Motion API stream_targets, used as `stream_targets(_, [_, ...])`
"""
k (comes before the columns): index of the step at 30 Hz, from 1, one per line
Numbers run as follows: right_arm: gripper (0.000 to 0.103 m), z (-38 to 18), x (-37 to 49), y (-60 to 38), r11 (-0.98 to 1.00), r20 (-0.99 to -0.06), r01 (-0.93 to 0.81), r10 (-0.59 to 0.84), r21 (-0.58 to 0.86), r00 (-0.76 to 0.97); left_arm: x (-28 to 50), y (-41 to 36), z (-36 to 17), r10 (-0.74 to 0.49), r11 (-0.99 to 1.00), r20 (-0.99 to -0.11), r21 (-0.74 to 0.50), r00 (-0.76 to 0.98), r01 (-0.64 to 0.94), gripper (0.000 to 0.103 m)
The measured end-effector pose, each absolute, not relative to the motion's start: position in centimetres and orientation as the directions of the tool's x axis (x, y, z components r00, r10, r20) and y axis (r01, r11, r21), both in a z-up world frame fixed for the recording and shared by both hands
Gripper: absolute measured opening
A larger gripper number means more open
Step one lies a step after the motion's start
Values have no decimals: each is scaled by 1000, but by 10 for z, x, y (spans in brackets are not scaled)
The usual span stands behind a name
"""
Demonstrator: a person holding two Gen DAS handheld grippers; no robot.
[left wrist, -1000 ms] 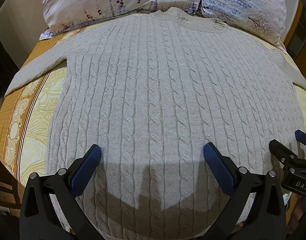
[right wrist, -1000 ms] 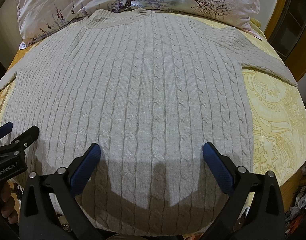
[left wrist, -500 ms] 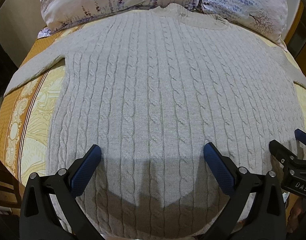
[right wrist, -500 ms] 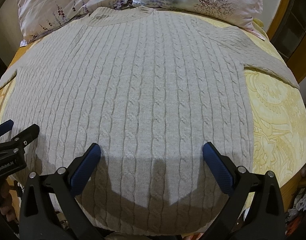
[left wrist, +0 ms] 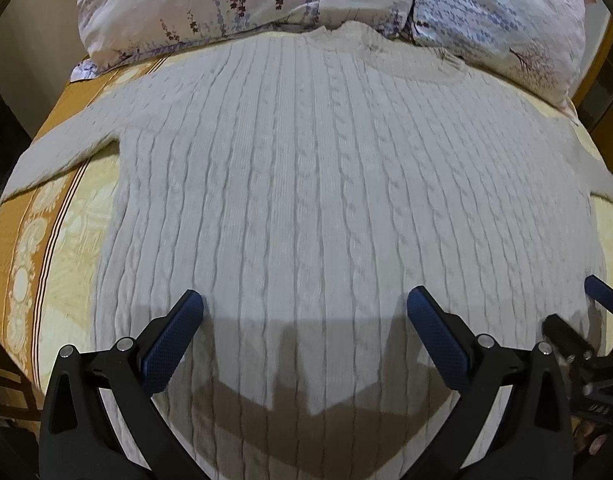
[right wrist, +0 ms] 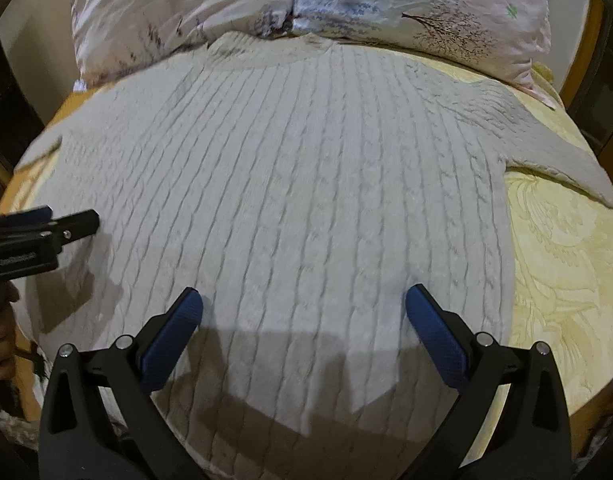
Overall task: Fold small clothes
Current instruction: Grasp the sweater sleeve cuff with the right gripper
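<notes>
Claws (left wrist: 305,300) farther back, sweater (left wrist: 326,200) ahead.

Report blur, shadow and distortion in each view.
Left wrist: sweater knit slightly smeared; the left gripper casts a hard shadow on the hem; fisheye bulges the bed. Right wrist: pillows and knit motion-blurred; the same shadow lies under the right gripper.

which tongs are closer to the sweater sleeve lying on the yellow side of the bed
Right. The right tongs hover open over the sweater hem, on the side of that sleeve. The left tongs hover open toward the opposite edge.
</notes>
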State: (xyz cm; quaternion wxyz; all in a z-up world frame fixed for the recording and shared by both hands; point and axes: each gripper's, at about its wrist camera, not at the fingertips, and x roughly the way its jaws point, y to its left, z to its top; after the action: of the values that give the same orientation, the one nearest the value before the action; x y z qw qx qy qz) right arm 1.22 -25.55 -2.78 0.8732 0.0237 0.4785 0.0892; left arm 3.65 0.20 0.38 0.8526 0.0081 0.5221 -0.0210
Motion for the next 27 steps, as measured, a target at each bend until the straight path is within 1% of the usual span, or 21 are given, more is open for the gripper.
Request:
stream_targets(1, [100,-27,16,-263,981,-827,-119,193,153,528,40,1,4,-28,999,-889,-10,457,43,102])
stream_targets(4, [92,-21,35,-308,968,-799,-25,221,250,559,50,-2,6,-43,998,-877,-18,478,58,102])
stream_targets(7, [84,-14,60,-372,930,-773,120,212,348,599,59,-6,8,-59,997,-872,-27,485,74,102])
stream_targets(8, [83,-12,70,-405,893,-758,201,201,402,620,62,-8,8,-65,996,-873,-31,484,79,102])
stream_targets(10, [79,-12,80,-446,830,-738,297,189,473,648,68,-9,8,-79,996,-875,-46,478,80,102])
stream_targets(12, [77,-17,88,-496,725,-722,417,159,549,674,73,-9,7,-75,997,-877,-49,474,67,102])
stream_targets(14, [70,-24,90,-530,641,-719,495,131,586,682,76,-8,8,-90,996,-877,-70,472,60,102])
stream_targets(15, [68,-27,91,-545,604,-721,527,118,598,682,77,-8,8,-98,995,-877,-79,471,59,102])
stream_targets(17, [62,-36,91,-567,536,-718,568,108,625,688,79,-7,9,-117,993,-873,-100,473,60,102])
stream_targets(21, [53,-49,90,-592,452,-709,602,102,658,698,81,-6,10,-139,990,-868,-126,476,60,102])
stream_targets(23, [43,-55,91,-597,420,-700,607,103,675,707,82,-5,10,-150,988,-866,-142,477,54,102])
stream_targets(24, [40,-56,92,-598,410,-694,606,101,682,712,83,-5,11,-157,987,-865,-150,477,54,102])
stream_targets(25, [35,-56,97,-600,407,-693,606,103,684,713,84,-5,11,-162,986,-863,-155,478,55,102])
stream_targets(27, [31,-56,102,-600,414,-692,604,97,681,715,86,-4,11,-172,985,-861,-165,479,57,102])
